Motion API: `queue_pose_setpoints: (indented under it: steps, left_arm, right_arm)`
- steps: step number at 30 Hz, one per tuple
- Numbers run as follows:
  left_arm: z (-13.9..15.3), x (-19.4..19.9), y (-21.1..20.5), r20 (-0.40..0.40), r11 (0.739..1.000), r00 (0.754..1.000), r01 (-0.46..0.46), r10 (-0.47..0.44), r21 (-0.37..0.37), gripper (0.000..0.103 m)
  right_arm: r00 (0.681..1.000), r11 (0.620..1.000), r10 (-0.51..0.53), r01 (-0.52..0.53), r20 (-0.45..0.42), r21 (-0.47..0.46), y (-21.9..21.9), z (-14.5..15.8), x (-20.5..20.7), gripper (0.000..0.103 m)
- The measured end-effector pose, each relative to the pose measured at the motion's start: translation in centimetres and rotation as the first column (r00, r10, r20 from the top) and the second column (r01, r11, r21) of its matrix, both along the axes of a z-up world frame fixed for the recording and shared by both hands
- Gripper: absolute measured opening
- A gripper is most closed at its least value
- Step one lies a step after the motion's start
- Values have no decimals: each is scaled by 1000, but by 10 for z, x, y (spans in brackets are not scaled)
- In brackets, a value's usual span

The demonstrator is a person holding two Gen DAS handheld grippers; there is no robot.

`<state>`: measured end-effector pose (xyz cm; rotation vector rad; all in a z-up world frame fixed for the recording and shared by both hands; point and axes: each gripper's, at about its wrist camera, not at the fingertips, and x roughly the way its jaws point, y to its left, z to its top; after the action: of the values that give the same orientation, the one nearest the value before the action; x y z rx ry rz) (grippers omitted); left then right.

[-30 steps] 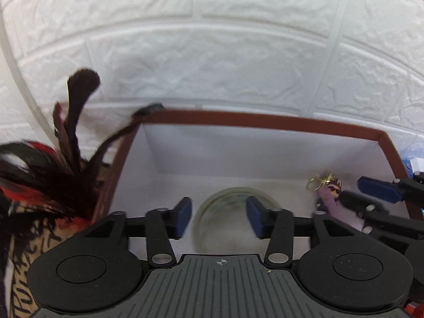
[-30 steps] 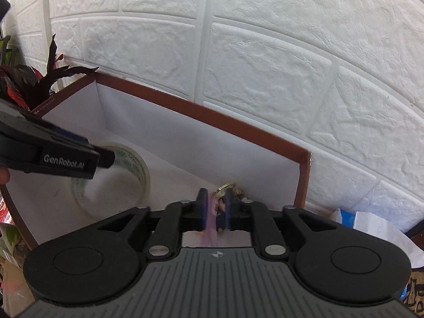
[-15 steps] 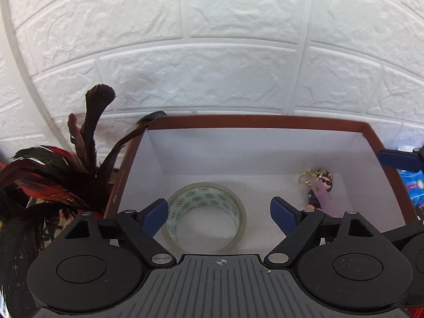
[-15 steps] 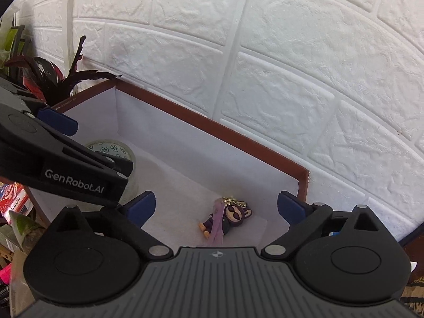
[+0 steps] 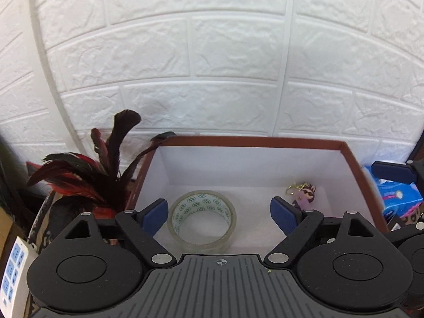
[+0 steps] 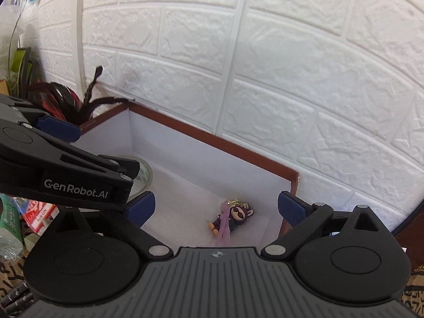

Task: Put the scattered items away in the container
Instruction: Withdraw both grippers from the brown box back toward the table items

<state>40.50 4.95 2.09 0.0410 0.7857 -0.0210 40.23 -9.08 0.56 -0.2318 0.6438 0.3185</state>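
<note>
A brown-rimmed box with white inside [image 5: 251, 141] [image 6: 212, 143] stands against the brick wall. A roll of clear tape [image 5: 203, 220] lies flat on its floor at the left; in the right wrist view the tape [image 6: 144, 172] is partly hidden behind the left gripper. A purple monkey keychain [image 5: 304, 195] [image 6: 233, 216] lies on the box floor at the right. My left gripper [image 5: 219, 213] is open and empty, above the tape. My right gripper [image 6: 216, 206] is open and empty, above the keychain.
Red and black feathers [image 5: 98, 182] [image 6: 69, 100] stick up left of the box. A blue packet [image 5: 394, 196] lies right of it. Packets and clutter [image 6: 23, 217] lie at the left. A white power strip [image 5: 12, 267] sits at the lower left.
Both grippers opened, letting the tape and the keychain go onto the box floor, then rose and drew back from the box.
</note>
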Motion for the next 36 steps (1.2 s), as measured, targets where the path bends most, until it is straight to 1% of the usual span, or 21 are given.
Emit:
queue_pose_setpoints:
  steps: [5, 10, 14, 18, 22, 29, 33, 36]
  left_arm:
    - [12, -20, 1, 31, 999, 999, -32, 33, -25, 93]
    - [25, -44, -3, 71, 999, 997, -42, 42, -11, 93]
    - [30, -68, 2, 99, 997, 993, -58, 63, -48, 93]
    - [35, -95, 4, 139, 996, 987, -78, 85, -51, 95]
    - [39, -120, 6, 157, 993, 982, -92, 103, -76, 96]
    - [40, -165, -2, 202, 992, 973, -102, 114, -69, 97]
    - [36, -188, -9, 215, 993, 970, -98, 111, -72, 97]
    - [32, -202, -12, 214, 992, 970, -102, 117, -81, 98]
  right_arm:
    - [1000, 999, -22, 22, 19, 24, -3, 12, -16, 99]
    - [999, 998, -29, 27, 34, 60, -9, 23, -36, 100]
    - [998, 996, -26, 21, 54, 82, -12, 32, -56, 100]
    - [996, 997, -18, 12, 91, 71, -12, 39, -79, 100]
    - [994, 996, -10, 0, 108, 90, -13, 44, -101, 100]
    - [987, 998, -6, -3, 158, 58, -10, 44, -143, 100]
    - [986, 1000, 12, -16, 167, 23, -8, 41, -166, 100]
    - [985, 1000, 1, -4, 174, 15, -8, 38, -182, 101]
